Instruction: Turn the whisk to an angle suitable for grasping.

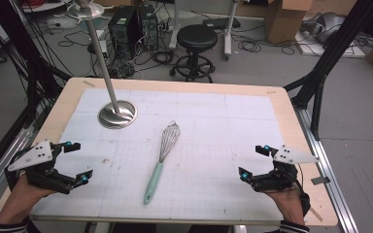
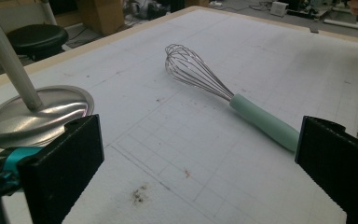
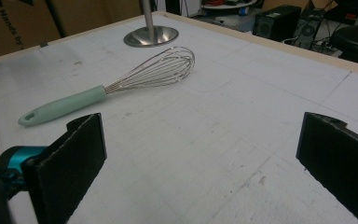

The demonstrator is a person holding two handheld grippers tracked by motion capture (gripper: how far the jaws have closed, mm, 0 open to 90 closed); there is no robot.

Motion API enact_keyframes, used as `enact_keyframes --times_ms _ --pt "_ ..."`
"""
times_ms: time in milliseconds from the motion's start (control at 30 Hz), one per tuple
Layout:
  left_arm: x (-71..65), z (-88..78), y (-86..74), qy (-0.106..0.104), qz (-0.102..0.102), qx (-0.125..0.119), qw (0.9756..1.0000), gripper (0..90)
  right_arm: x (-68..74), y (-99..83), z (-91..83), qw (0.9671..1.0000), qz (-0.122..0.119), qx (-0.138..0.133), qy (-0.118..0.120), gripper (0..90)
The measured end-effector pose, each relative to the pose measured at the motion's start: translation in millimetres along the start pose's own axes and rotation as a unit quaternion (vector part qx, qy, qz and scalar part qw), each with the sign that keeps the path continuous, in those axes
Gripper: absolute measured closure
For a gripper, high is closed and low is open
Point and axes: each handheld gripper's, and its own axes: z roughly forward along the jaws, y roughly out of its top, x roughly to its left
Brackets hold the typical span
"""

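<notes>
A wire whisk (image 1: pixel 161 158) with a mint-green handle lies in the middle of the white mat, wires toward the far side. It also lies ahead of the jaws in the left gripper view, whisk (image 2: pixel 228 97), and in the right gripper view, whisk (image 3: pixel 116 88). My left gripper (image 1: pixel 76 162) rests near the table's front left, jaws wide apart and empty. My right gripper (image 1: pixel 253 162) sits at the front right, open too, with nothing between its fingers. Both point inward at the whisk from roughly a hand's length away.
A metal stand with a round base (image 1: pixel 117 114) and a slanted pole (image 1: pixel 98 48) stands at the mat's back left. The wooden table edge (image 1: pixel 291 111) frames the mat. Behind the table are a black stool (image 1: pixel 196 39), computer cases and cardboard boxes.
</notes>
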Motion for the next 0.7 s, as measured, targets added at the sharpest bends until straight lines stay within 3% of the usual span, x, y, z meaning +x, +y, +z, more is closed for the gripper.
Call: enact_keyframes --times_ms 500,700 --pt "-0.3 -4.7 3.1 0.005 -0.006 -0.002 1.0000 1.7 -2.3 2.3 2.0 1.0000 0.003 0.003 0.004 0.5" --pt "-4.3 -0.6 14.8 -0.008 0.022 0.021 0.9995 1.7 0.7 5.1 2.7 0.9999 -0.001 0.004 0.011 0.5"
